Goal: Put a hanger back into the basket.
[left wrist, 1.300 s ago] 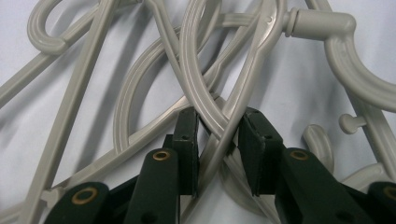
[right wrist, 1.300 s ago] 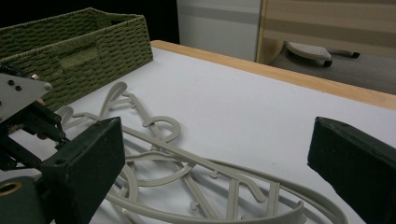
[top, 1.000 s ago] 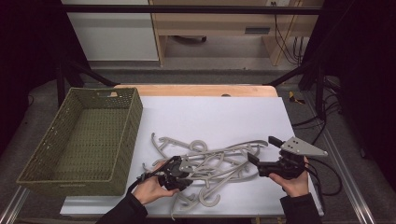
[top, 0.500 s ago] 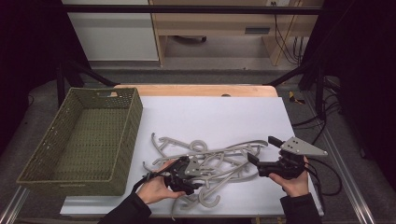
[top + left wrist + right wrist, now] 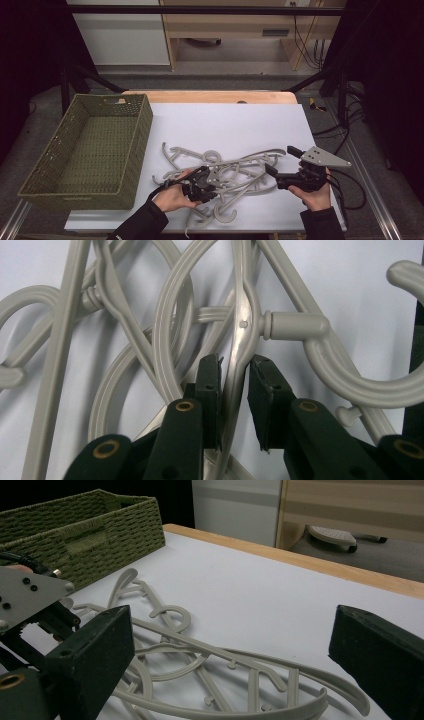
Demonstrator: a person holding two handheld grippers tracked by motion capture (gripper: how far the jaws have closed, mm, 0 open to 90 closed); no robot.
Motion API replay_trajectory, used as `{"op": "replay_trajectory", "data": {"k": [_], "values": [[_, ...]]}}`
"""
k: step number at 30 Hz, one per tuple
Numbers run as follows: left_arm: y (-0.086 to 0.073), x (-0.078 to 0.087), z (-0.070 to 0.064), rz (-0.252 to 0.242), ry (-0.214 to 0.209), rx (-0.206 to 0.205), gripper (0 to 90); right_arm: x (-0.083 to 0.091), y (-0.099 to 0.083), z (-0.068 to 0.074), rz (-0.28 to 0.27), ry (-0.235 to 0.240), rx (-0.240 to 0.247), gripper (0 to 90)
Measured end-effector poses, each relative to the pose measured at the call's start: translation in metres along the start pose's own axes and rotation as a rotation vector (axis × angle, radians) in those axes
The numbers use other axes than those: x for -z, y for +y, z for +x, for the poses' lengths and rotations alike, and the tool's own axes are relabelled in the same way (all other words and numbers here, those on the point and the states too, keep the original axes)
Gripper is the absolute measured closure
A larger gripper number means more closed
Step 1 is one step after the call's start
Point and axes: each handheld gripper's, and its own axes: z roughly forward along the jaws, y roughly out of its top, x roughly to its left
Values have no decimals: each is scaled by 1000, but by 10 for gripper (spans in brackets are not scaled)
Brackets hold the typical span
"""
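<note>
Grey plastic hangers (image 5: pixel 235 175) lie in a tangled pile at the near edge of the table; the left gripper (image 5: pixel 234 371) has its jaws around one hanger bar, almost pinching; the right gripper (image 5: pixel 282 165) waits wide open beside the pile; the hangers' long sides run mostly left to right; farther off, the green basket (image 5: pixel 60 155) holds nothing, so the sorting looks barely started.

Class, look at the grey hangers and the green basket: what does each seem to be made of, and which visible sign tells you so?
Hangers: probably moulded plastic, pale grey with a slight sheen; ribbed bars and a small moulding pip show in the left gripper view.
Basket: looks like woven fibre or cord, olive green and matt; the braided rows show clearly, though the exact fibre is unclear.
</note>
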Motion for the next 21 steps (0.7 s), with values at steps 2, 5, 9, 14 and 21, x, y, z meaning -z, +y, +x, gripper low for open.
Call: {"op": "replay_trajectory", "data": {"k": [2, 5, 9, 14, 21], "values": [[1, -3, 1, 23, 0, 7, 745, 0, 0, 0, 0, 1, 0, 48], [2, -6, 0, 33, 11, -7, 771, 0, 0, 0, 0, 2, 3, 48], [4, -2, -3, 8, -17, -23, 816, 1, 0, -1, -4, 0, 0, 48], [5, 11, -3, -79, -28, 10, 823, 1, 0, 0, -4, 1, -1, 48], [4, 34, -4, -151, -14, 49, 825, 3, 1, -1, -13, -1, -1, 48]]}}
